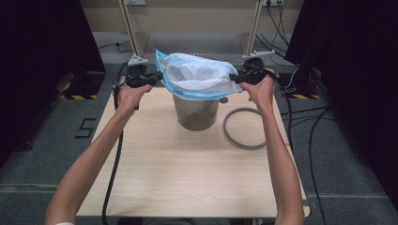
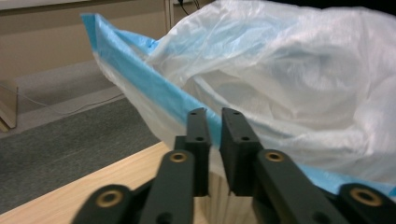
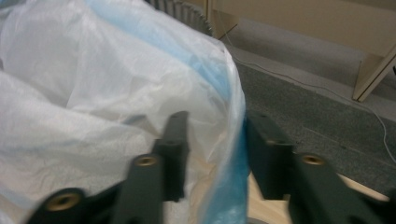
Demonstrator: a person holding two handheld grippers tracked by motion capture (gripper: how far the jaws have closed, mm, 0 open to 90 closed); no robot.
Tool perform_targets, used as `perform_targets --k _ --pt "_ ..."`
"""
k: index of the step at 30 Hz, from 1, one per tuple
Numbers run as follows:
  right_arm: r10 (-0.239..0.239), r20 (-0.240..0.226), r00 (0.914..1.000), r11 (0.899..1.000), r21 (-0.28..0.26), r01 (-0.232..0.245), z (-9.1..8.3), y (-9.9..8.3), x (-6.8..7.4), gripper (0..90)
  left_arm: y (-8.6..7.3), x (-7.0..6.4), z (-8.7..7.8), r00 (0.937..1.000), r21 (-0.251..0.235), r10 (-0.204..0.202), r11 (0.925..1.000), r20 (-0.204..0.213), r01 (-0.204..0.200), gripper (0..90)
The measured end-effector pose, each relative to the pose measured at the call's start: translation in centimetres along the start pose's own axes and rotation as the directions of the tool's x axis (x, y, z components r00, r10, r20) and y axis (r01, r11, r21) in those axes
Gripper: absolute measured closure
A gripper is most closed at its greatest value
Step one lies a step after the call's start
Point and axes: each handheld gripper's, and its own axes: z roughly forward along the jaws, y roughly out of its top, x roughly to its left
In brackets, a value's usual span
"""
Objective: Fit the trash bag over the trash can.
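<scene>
One white plastic bag [image 1: 199,75] with a blue band along its rim is stretched over the mouth of one round bin [image 1: 196,112], which stands upright on the pale wooden desk [image 1: 187,168] toward its far edge. The bag is thin, translucent and crinkled, billowing up above the bin in soft folds; the bin looks like a brownish cylinder with fine vertical ribbing. One grey ring [image 1: 244,129], flat and smooth, lies on the desk just to the right of the bin, apart from it.

Two claws are at work, one on each side of the bag. The left claw [image 1: 157,76] has its black jaws nearly pressed together, pinching the blue-banded edge of the bag [image 2: 299,93] between them, as the left gripper view shows. The right claw [image 1: 233,78] sits at the opposite edge; in the right gripper view its jaws stand spread, with the bag's rim [image 3: 116,79] hanging in the gap between them, blurred. Each claw trails one dark cable. The desk surface is smooth light woodgrain, rectangular, over grey carpet.
</scene>
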Motion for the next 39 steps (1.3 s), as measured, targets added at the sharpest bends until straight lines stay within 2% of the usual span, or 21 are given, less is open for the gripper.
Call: perform_targets --k 1,2,9,10,12,14,15,16,17,18,19,21,22,23,24,25,27,32,33,36,39 --pt "-0.014 -0.009 0.9999 1.0 0.003 0.014 0.0 -0.3 0.3 78.1 0.1 -0.1 -0.2 0.9999 -0.008 -0.011 0.9999 0.006 0.011 71.8" --pt "-0.054 -0.012 0.9985 0.999 0.001 0.054 -0.2 -0.9 1.1 86.1 0.2 -0.3 -0.3 0.9998 -0.01 -0.018 0.9998 0.007 0.018 59.6" --pt "-0.107 -0.035 0.9936 0.994 -0.006 0.107 -0.2 -2.8 3.8 87.9 0.4 -1.7 -0.1 0.9992 0.005 -0.038 0.9993 0.015 0.038 40.1" --pt "-0.116 -0.042 0.9923 0.993 -0.017 0.116 -0.1 -3.3 4.9 82.9 0.4 -1.9 0.3 0.999 0.014 -0.043 0.999 0.011 0.043 37.5" --pt "-0.111 -0.047 0.9927 0.994 -0.019 0.11 -0.1 -3.5 5.2 79.3 0.4 -1.9 0.4 0.9987 0.016 -0.051 0.9986 0.007 0.05 36.6" --pt "-0.104 -0.056 0.993 0.995 -0.014 0.104 -0.4 -3.5 5.9 66.8 0.4 -1.8 0.7 0.9986 0.02 -0.053 0.9984 -0.001 0.053 35.9" --pt "-0.101 -0.046 0.9938 0.995 -0.025 0.1 -0.7 -3.4 5.9 60.7 0.3 -1.8 0.7 0.9986 0.022 -0.052 0.9984 -0.004 0.052 36.3" --pt "-0.076 0.004 0.9971 0.996 -0.049 0.076 -1.7 -2.7 5.4 53.3 0.3 -1.6 0.8 0.998 0.019 -0.063 0.9978 0.002 0.063 36.3" --pt "-0.076 0.004 0.9971 0.996 -0.049 0.076 -1.7 -2.7 5.4 53.3 0.3 -1.6 0.8 0.998 0.019 -0.063 0.9978 0.002 0.063 36.3" --pt "-0.062 0.057 0.9965 0.991 -0.113 0.068 -3.3 -1.3 4.8 50.7 0.3 -1.5 0.7 0.9985 0.017 -0.056 0.9983 -0.001 0.056 36.3" --pt "-0.062 0.057 0.9965 0.991 -0.113 0.068 -3.3 -1.3 4.8 50.7 0.3 -1.5 0.7 0.9985 0.017 -0.056 0.9983 -0.001 0.056 36.4" --pt "-0.062 0.068 0.9957 0.99 -0.124 0.07 -4.0 0.4 4.0 46.3 0.5 -1.4 0.7 0.9987 0.019 -0.049 0.9986 -0.011 0.05 36.6" --pt "-0.037 0.061 0.9975 0.993 -0.112 0.043 -3.6 2.3 2.9 44.7 0.7 -1.3 0.7 0.9989 0.019 -0.038 0.9991 -0.029 0.038 37.2" --pt "-0.037 0.061 0.9975 0.993 -0.112 0.043 -3.6 2.3 2.9 44.7 0.7 -1.3 0.7 0.9989 0.019 -0.038 0.9991 -0.029 0.038 37.8" --pt "-0.027 0.045 0.9986 0.993 -0.114 0.032 -3.3 2.9 2.6 44.2 0.7 -1.2 0.8 0.9982 0.019 -0.011 0.9997 -0.059 0.012 37.8" --pt "-0.004 -0.021 0.9998 0.995 -0.1 0.002 -2.0 4.0 2.0 43.5 0.8 -0.9 1.1 0.997 0.005 -0.003 1.0 -0.078 0.004 36.9" --pt "0.001 -0.035 0.9994 0.996 -0.095 -0.005 -1.2 4.5 1.9 42.7 0.9 -0.6 1.5 0.997 0.01 -0.009 0.9999 -0.077 0.01 38.0" --pt "-0.004 -0.132 0.9912 1.0 0.027 0.007 2.7 5.5 2.6 39.7 1.1 0.1 2.9 0.9971 0.008 -0.029 0.9995 -0.07 0.03 39.1" --pt "-0.001 -0.149 0.9889 0.999 0.039 0.007 3.1 5.5 2.7 42.0 1.2 0.2 3.1 0.9966 0.008 -0.032 0.9994 -0.076 0.033 39.1" --pt "-0.043 -0.226 0.9733 0.996 0.071 0.061 4.0 5.2 3.1 71.0 1.1 0.3 3.5 0.996 0.009 -0.041 0.9991 -0.079 0.042 39.2" --pt "-0.076 -0.215 0.9737 0.996 0.033 0.085 3.2 5.2 2.9 89.6 1.2 0.2 3.2 0.9964 0.01 -0.034 0.9993 -0.078 0.035 38.7"
